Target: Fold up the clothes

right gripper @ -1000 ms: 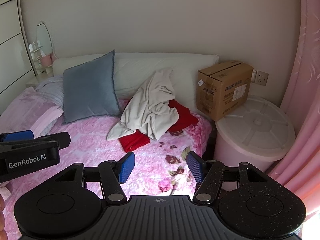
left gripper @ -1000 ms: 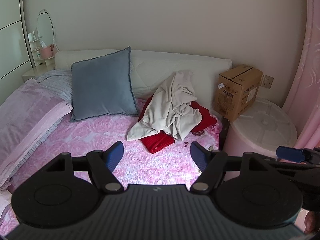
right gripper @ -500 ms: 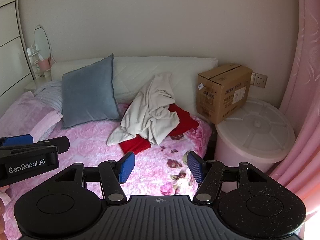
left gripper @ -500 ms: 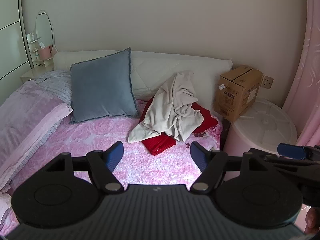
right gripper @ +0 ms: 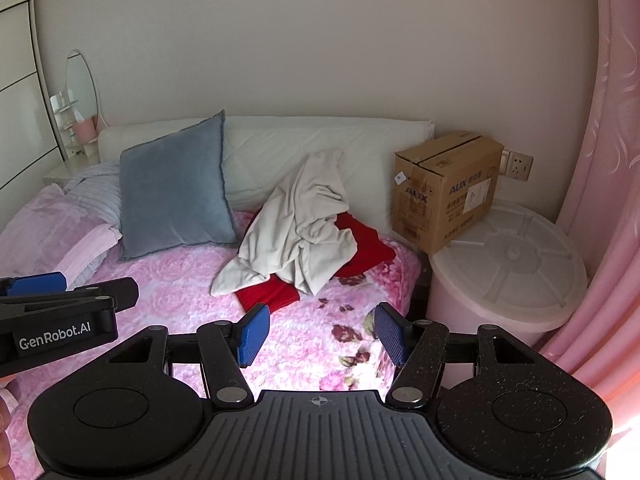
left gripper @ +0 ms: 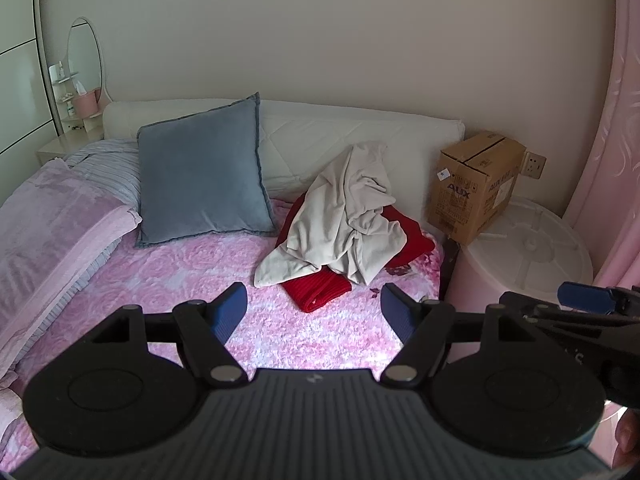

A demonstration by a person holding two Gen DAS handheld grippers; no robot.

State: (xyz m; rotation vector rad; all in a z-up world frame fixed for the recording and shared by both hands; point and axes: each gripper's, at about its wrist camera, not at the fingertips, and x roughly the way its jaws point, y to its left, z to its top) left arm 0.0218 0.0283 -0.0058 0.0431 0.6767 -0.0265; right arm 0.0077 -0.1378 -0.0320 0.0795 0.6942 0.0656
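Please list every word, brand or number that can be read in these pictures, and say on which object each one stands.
"AUX": on the front and the side of the cardboard box.
"GenRobot.AI": on the side of the left tongs, seen from the right wrist view.
The small print and the white tag on the box are too small to read.

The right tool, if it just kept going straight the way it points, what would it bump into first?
Probably the pink flowered bedspread, seen between the open right tool fingers, before the red garment and cream garment. Depth is hard to judge.
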